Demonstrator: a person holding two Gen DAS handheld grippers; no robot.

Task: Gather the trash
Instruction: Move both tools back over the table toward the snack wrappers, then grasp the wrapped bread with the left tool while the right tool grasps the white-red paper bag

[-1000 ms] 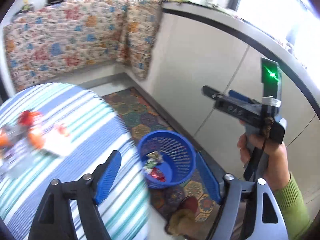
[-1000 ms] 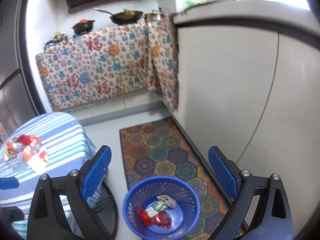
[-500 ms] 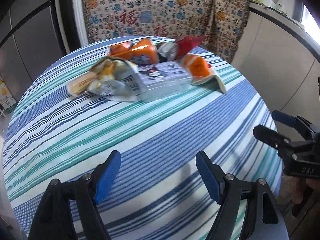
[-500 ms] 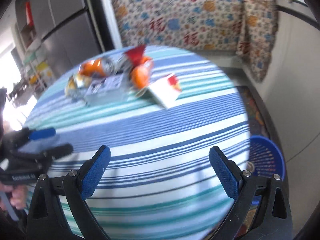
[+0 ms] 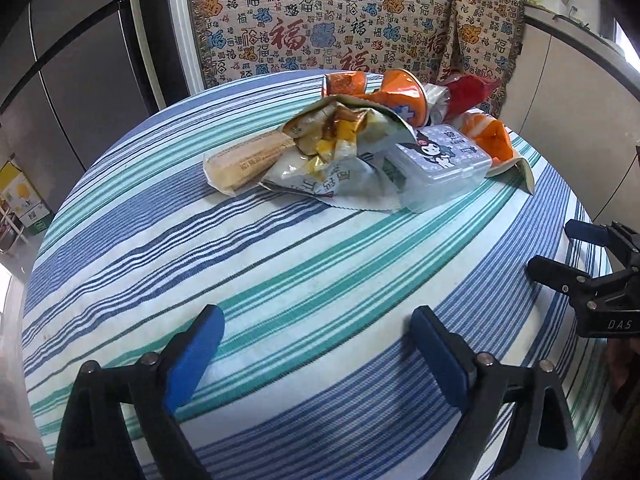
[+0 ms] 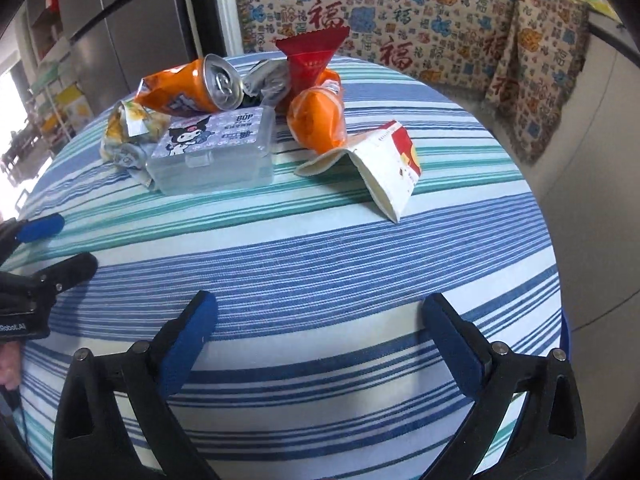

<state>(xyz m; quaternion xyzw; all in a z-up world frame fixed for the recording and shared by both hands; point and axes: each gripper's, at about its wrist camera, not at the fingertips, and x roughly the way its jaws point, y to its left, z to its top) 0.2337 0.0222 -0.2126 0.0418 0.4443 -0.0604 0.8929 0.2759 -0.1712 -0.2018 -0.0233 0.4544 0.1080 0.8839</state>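
My left gripper (image 5: 316, 344) hangs over the near part of the striped tablecloth (image 5: 280, 280), jaws opening with nothing between them. My right gripper (image 6: 320, 332) is spread wide and empty too. The trash sits piled at the table's far side: a crushed orange can (image 6: 192, 88), a clear plastic box (image 6: 216, 152), a red wrapper (image 6: 312, 56) and a torn paper carton (image 6: 384, 164).

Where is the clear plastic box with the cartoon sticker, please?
The clear plastic box sits on the striped tablecloth, left of centre in the right wrist view, directly in front of the crushed orange can.
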